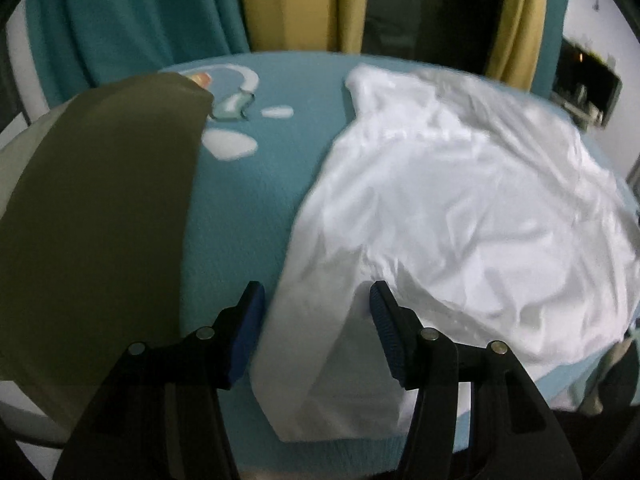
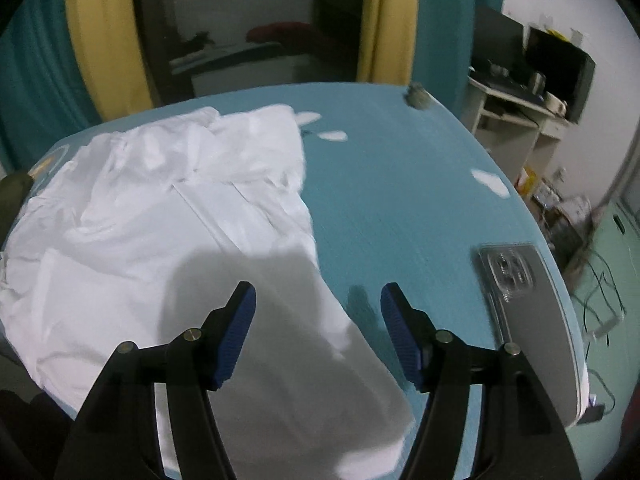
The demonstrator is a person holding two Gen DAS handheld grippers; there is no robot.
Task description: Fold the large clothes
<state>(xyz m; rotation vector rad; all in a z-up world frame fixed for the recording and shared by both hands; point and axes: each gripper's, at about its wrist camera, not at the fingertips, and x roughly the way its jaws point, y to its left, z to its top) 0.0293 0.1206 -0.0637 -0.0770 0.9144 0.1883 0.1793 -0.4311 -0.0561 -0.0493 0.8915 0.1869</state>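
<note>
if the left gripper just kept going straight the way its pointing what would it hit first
Most likely the white garment: the left gripper is open, its jaws straddling a sleeve-like strip of that cloth lying on the teal bed cover. Depth is unclear, so it may skim over the strip first.

free: teal bed cover point(image 1: 240, 216) between shirts | blocked: olive garment point(image 1: 100, 208) left, white shirt point(image 2: 160, 216), grey pouch point(image 2: 532, 320) right edge

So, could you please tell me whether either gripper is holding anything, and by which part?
Nothing: left gripper and right gripper are open above the crumpled white cotton shirt.
</note>
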